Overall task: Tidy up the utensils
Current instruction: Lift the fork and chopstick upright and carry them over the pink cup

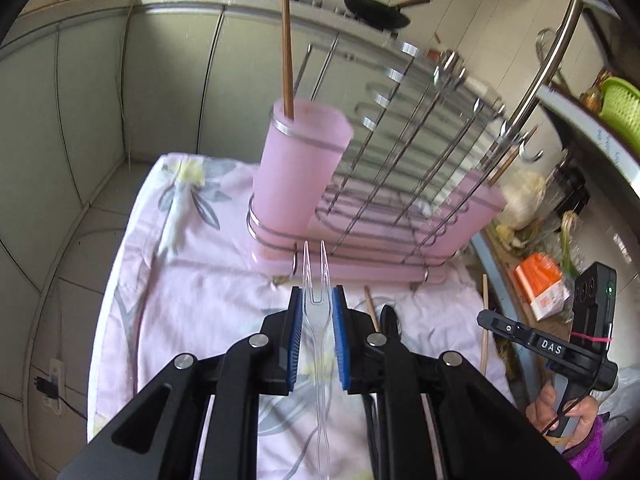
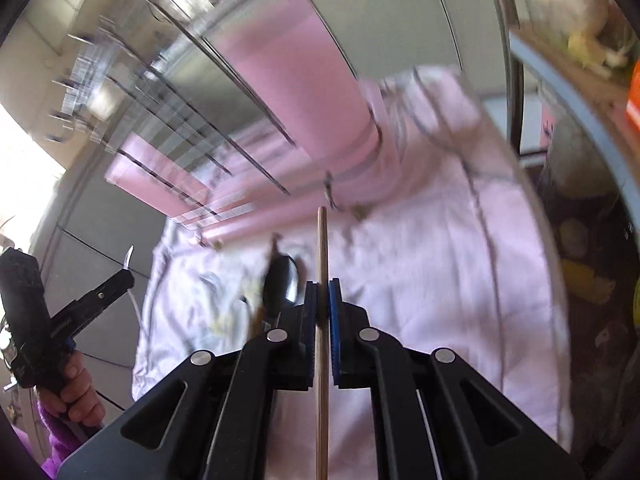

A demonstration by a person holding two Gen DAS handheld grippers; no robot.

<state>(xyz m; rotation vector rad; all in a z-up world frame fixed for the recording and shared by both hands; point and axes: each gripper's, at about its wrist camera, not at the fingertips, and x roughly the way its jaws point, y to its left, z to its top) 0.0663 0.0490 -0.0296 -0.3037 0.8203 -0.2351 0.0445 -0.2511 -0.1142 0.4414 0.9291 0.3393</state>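
My left gripper (image 1: 317,296) is shut on a clear plastic fork (image 1: 316,280), tines pointing ahead at the pink dish rack (image 1: 360,248). The rack's pink utensil cup (image 1: 298,172) stands just beyond, with a brown chopstick (image 1: 287,48) upright in it. My right gripper (image 2: 322,286) is shut on a wooden chopstick (image 2: 322,240) that points toward the blurred pink cup (image 2: 304,88). On the pale floral cloth (image 1: 192,288) lie a dark spoon (image 2: 282,280), seen also as the spoon (image 1: 389,318), and another chopstick (image 1: 485,320). The right gripper (image 1: 486,317) shows at the right edge, the left gripper (image 2: 130,270) at the left.
Chrome rack wires (image 1: 420,128) rise behind the cup. Two black pans (image 1: 376,10) sit on the stove at the back. A shelf at the right holds an orange box (image 1: 540,284), vegetables and a green basket (image 1: 622,108). Tiled floor (image 1: 72,220) lies left of the cloth.
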